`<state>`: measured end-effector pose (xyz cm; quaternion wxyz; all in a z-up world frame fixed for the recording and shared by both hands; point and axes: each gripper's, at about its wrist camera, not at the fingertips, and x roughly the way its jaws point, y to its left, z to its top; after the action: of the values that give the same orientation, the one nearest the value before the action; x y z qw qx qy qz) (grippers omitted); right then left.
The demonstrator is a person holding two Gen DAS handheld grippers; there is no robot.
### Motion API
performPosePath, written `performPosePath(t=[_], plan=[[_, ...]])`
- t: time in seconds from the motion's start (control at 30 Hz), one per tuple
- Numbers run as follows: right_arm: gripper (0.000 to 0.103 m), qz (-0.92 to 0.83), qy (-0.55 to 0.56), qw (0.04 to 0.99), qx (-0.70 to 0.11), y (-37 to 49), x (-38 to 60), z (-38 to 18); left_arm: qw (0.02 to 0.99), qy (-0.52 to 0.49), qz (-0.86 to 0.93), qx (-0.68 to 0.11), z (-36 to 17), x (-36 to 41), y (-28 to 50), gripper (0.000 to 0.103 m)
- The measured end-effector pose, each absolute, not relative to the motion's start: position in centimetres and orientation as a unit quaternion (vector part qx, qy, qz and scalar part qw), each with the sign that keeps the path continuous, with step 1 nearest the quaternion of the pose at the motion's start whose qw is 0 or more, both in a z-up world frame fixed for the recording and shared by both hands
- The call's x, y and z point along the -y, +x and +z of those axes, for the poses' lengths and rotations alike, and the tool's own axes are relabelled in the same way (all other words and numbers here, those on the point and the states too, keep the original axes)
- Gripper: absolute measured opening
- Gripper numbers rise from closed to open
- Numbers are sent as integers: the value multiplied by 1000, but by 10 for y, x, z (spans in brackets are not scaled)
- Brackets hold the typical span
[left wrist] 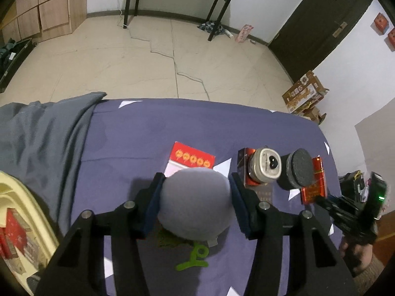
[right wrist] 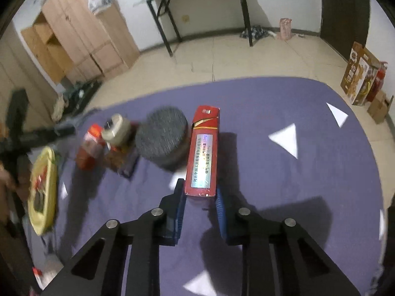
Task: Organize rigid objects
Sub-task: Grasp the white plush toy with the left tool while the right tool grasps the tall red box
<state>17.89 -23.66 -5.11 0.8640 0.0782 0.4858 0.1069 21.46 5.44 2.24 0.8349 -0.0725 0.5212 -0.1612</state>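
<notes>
The tabletop (right wrist: 308, 197), under a purple cloth with white triangles, curved away to a rounded far edge, with bare floor (left wrist: 148, 69) beyond it. Its right part lay free of things, as the right wrist view showed. A grey cloth (left wrist: 44, 143) hung over the left edge.

A yellow basket (left wrist: 27, 212) sat at the near left, with something red inside; what it was could not be told.

The left hand-held gripper (left wrist: 196, 197) was clenched on a grey ball (left wrist: 195, 202), both pads pressed against its sides. Under the ball lay a green clip (left wrist: 195, 259), and just beyond it a red packet (left wrist: 192, 159).

The right hand-held gripper (right wrist: 200, 197) had its pads against the near end of a red box (right wrist: 203, 153), gripping it on both sides. The box lay flat, pointing away from the gripper. Touching its left side stood a dark round puck (right wrist: 163, 135), then a tape roll (right wrist: 116, 129) resting on small boxes, close together in a row
</notes>
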Motion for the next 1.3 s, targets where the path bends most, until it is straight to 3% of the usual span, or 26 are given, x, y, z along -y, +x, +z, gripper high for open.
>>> performPosePath(t=[0.23, 0.37, 0.63, 0.9, 1.13, 1.3], plan=[[27, 82, -8, 859, -506, 201, 224, -78, 838, -98, -157, -514, 41, -80, 198, 54], [22, 66, -30, 853, -517, 209, 217, -90, 846, -102, -156, -500, 59, -100, 179, 54], [22, 124, -46, 886, -445, 144, 206, -42, 876, -125, -55, -462, 76, -242, 97, 54], [22, 336, -60, 832, -437, 143, 11, 6, 846, -209, 51, -488, 20, -354, 30, 54], [22, 413, -142, 765, -473, 142, -175, -36, 822, -237, 76, -512, -33, -345, 43, 54], [22, 427, -201, 744, -473, 148, -241, -55, 829, -227, 87, -504, -40, -354, 49, 56]])
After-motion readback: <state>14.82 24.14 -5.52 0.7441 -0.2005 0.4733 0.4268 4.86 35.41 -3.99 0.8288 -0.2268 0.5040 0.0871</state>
